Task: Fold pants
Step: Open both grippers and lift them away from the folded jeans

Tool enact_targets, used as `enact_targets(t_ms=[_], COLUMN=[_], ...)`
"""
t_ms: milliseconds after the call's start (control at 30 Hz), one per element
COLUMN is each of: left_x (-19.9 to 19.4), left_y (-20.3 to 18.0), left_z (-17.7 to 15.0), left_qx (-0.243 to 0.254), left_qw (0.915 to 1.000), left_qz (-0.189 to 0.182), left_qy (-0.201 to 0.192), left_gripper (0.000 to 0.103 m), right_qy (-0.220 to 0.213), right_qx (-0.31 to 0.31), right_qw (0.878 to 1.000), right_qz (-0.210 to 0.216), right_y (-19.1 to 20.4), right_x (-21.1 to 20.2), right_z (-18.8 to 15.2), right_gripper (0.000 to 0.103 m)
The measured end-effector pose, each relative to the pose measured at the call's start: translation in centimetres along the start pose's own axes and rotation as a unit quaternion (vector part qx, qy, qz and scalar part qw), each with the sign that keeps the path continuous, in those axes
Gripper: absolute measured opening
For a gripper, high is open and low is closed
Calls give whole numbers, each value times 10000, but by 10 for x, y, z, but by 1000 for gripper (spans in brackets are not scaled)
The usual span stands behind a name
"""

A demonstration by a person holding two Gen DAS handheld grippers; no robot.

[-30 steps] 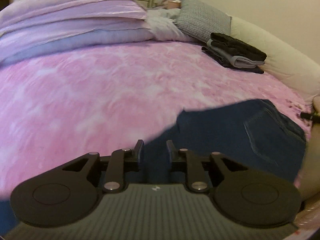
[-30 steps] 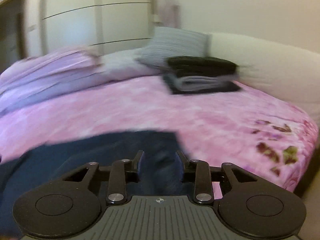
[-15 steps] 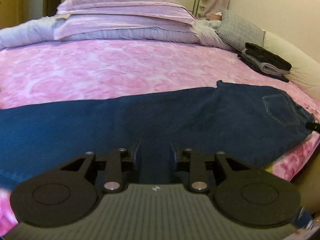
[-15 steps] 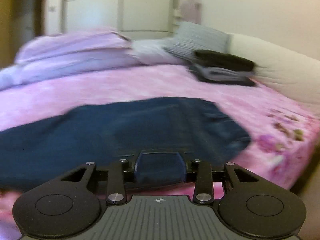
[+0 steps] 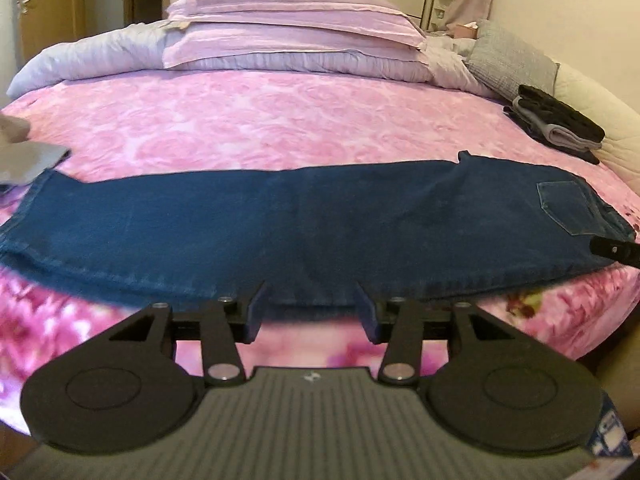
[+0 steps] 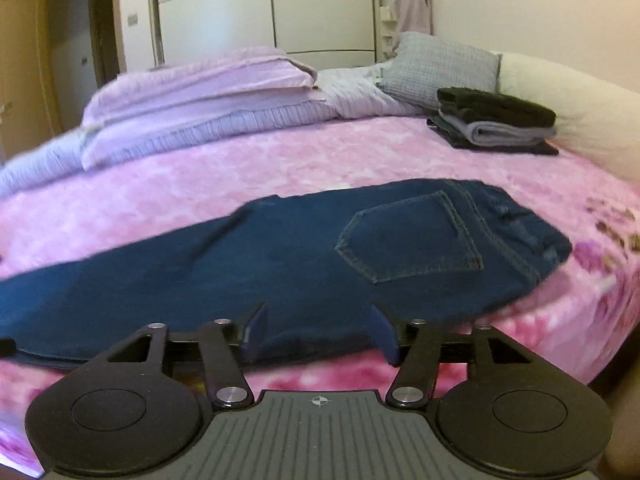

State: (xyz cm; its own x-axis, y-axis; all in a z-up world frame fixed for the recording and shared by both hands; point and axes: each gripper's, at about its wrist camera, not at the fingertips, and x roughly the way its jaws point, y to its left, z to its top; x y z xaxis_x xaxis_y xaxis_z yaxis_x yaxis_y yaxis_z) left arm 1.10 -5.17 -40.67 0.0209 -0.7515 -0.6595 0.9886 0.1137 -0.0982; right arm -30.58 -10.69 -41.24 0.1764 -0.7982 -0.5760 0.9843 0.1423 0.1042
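Dark blue jeans (image 5: pixel 320 220) lie flat across the pink bedspread (image 5: pixel 280 120), legs together, waist and back pocket (image 6: pixel 412 236) at the right. My left gripper (image 5: pixel 310 300) hovers at the jeans' near edge around mid-leg. Its jaws are opening, and the denim hem sits between the fingers without being pressed. My right gripper (image 6: pixel 318 320) stands at the near edge below the pocket. Its jaws are also opening wide, with the denim edge loose between them. In the left wrist view the right gripper's tip (image 5: pixel 616 256) shows by the waistband.
A stack of folded dark and grey clothes (image 6: pixel 496 124) sits at the far right by a cream bolster (image 6: pixel 580 120). Folded lilac quilts (image 5: pixel 288 36) and a grey pillow (image 6: pixel 440 68) lie at the back. A grey cloth (image 5: pixel 24 156) lies by the leg hems. The bed's edge runs just below both grippers.
Both grippers drew back toward the near edge of the bed and their jaws spread apart, letting go of the denim. The jeans now lie stretched out flat at full length.
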Motion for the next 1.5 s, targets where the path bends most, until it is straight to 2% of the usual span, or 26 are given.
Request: enact_targets(t_ms=[100,367,433,733,1000,1333,1400,1500], left_x=[-17,-67,-77,-109,-114,-97,-91,-78], left_y=[2,3,2,-3,1,15,30,74], left_z=[-4,2,3,4,6,11,10,5], left_qx=[59,209,219,300,258,211,35,-673], left_qw=[9998,9987,9983,9973,9969,9971,9971,9940], left_qz=[157,404,466,421,464,515,499,437], left_qy=[53,-217,-270,-521,-578,-514,-573,-737], left_gripper=[44,56,56,58,59,59,57,48], right_qy=[145,-96,-142,-332,-390,-151,-66,66], right_qx=[102,48,66,105,75,136,177,212], right_qw=[9997,9998,9998,9993,9991,9997,9998,9998], right_qz=[158,139,120,127,134,97,74,22], right_y=[5,18,19,19,20,18,16,13], right_x=[-14,-60,-70,-100,-106,-89,-82,-69], right_z=[1,2,2,0,5,3,4,5], right_gripper=[57,58,58,59,59,59,59,59])
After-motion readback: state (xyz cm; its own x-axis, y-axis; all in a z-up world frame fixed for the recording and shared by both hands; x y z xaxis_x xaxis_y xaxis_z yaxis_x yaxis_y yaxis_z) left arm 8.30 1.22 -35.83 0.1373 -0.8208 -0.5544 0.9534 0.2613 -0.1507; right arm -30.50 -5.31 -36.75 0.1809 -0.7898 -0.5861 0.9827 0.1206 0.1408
